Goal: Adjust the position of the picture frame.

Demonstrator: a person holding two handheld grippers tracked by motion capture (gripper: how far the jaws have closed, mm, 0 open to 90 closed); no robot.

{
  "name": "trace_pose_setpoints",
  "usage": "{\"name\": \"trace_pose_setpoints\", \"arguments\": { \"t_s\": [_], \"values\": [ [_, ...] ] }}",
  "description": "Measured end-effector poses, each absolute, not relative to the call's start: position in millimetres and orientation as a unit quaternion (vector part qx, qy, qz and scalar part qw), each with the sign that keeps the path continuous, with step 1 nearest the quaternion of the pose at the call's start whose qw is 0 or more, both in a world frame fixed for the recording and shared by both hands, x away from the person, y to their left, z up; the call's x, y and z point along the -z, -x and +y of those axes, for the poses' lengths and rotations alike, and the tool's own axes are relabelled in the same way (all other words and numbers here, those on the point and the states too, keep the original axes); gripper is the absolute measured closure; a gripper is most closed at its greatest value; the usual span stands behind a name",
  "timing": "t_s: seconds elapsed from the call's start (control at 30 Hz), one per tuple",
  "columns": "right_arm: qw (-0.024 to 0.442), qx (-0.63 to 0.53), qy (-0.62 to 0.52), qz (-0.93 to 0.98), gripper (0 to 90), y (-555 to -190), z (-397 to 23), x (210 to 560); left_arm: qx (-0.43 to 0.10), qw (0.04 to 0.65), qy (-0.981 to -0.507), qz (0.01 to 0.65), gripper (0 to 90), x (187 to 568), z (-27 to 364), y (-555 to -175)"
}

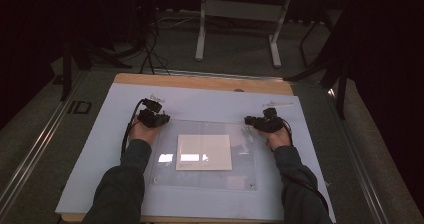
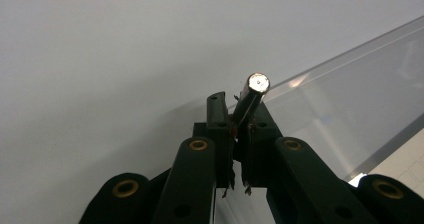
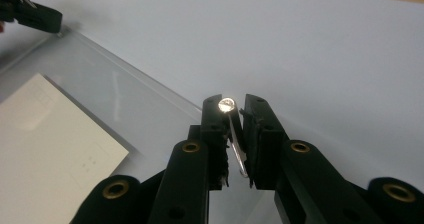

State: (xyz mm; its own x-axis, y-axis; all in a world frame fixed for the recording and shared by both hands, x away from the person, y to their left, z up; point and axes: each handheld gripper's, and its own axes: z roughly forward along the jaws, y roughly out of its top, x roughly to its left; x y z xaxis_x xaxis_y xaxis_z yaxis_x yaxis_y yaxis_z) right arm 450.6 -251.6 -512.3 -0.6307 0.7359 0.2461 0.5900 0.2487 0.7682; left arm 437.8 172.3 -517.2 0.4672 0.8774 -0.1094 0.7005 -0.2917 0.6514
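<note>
A clear acrylic plate (image 1: 240, 171) lies on a pale blue mat (image 1: 95, 154), over a white sheet (image 1: 204, 152). My left gripper (image 1: 152, 118) rests at the plate's far left corner, and my right gripper (image 1: 260, 122) at its far right corner. In the left gripper view the jaws (image 2: 239, 110) are shut on a short metal pin (image 2: 256, 85) with a shiny flat end, just above the plate's edge (image 2: 350, 54). In the right gripper view the jaws (image 3: 235, 109) stand nearly together around a thin metal pin (image 3: 227, 104) with a round shiny head, beside the plate's edge (image 3: 150, 91).
The mat lies on a wooden table (image 1: 200, 81). Small clear parts (image 1: 156, 98) and a clear strip (image 1: 278, 104) sit on the mat behind the grippers. A white table frame (image 1: 201, 34) stands on the floor beyond. The left gripper's tip (image 3: 30, 14) shows far off in the right gripper view.
</note>
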Motion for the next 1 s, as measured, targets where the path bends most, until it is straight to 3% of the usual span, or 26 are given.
{"name": "trace_pose_setpoints", "arguments": {
  "t_s": [0.57,1.0],
  "values": [
    [0.088,-0.433,-0.428,0.789,80.9,-455.8,-246.4,517.5,-0.142,0.317,-0.791,0.503,84.9,518.5,171.8,-433.7],
    [0.093,-0.436,-0.429,0.785,80.2,-454.7,-246.0,519.2,-0.129,0.345,-0.779,0.507,81.9,522.4,177.5,-431.5]
  ]
}}
